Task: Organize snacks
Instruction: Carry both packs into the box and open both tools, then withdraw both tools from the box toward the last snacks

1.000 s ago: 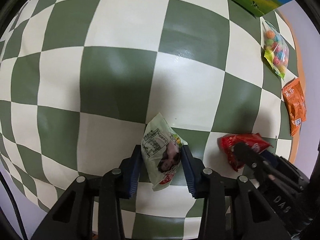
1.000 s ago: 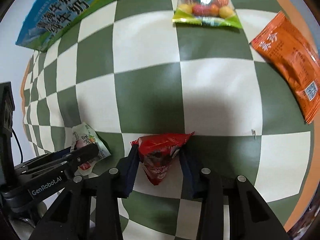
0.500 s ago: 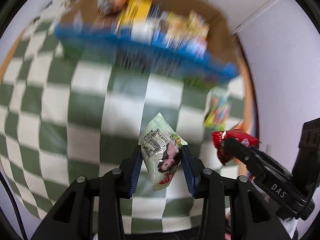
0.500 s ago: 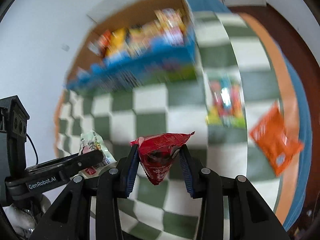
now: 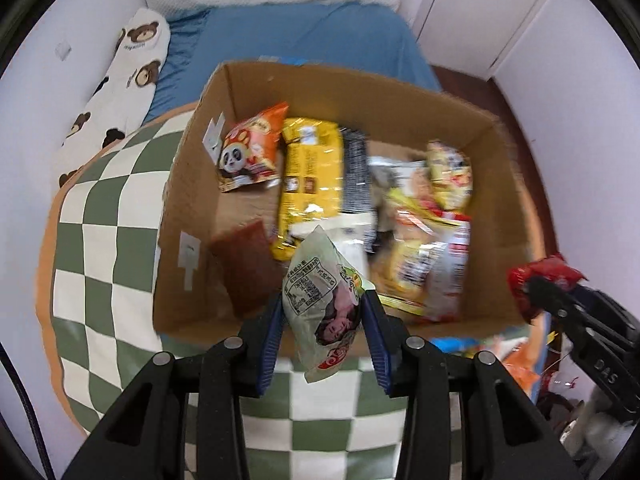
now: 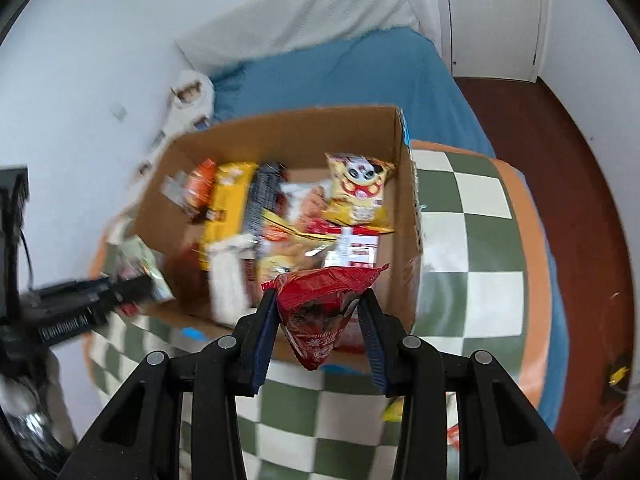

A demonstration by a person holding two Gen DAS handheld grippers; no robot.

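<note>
Above the near edge of the box point(image 5: 496, 120), left gripper point(image 5: 322, 316) clamps a green packet point(image 5: 320, 300), right gripper point(image 6: 320, 320) a red packet point(image 6: 320, 300) — both raised, probably for dropping inside.

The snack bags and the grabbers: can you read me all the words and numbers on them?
"DAS" - on the right gripper body, in the left wrist view.
Pale green packet in the left gripper: black print, too small to read.
Red packet in the right gripper's jaws: white characters, too blurred.
Bags in the cardboard box: blurred, unreadable.
Left gripper's side label in the right wrist view: smeared.
</note>
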